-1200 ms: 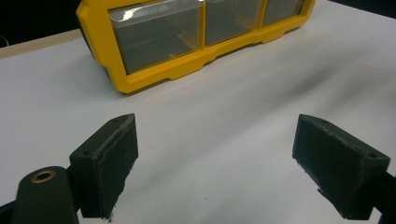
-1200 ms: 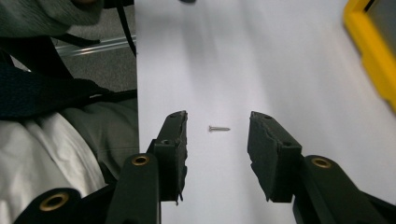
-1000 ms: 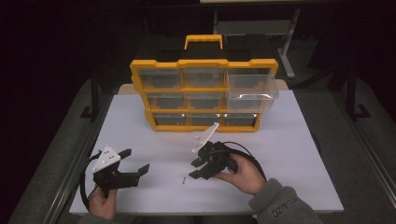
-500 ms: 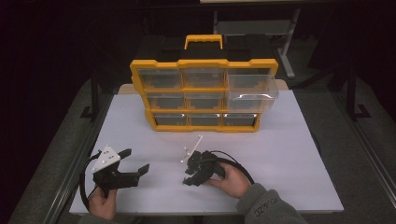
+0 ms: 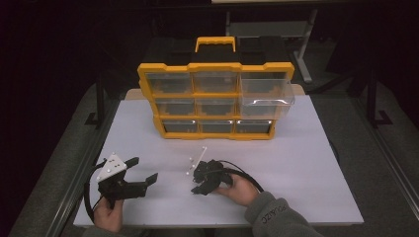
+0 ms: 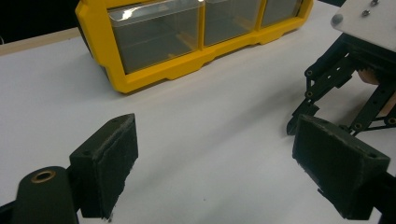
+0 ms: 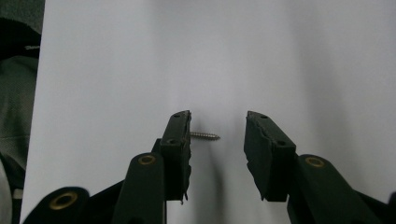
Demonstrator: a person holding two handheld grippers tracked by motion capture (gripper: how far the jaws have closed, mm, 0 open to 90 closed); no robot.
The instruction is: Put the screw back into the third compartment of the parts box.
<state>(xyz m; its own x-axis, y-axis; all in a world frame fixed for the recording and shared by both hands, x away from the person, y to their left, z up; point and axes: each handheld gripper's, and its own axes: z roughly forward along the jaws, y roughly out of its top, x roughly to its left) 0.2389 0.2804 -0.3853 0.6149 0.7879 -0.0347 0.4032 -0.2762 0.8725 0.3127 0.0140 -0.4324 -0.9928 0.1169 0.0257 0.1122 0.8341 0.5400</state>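
Steel screw [image 7: 204, 136] seemingly between gripper [image 7: 217, 140] jaws

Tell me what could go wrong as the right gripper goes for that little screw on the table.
The screw lies flat on the white table, partly behind one jaw of the right gripper, not centred in the gap, so closing may push it aside. It is thin, so the pads might pinch it badly and drop it.

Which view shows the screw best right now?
The right gripper view: the screw lies on the white table between the open jaws of the right gripper. In the high view that gripper covers the spot.
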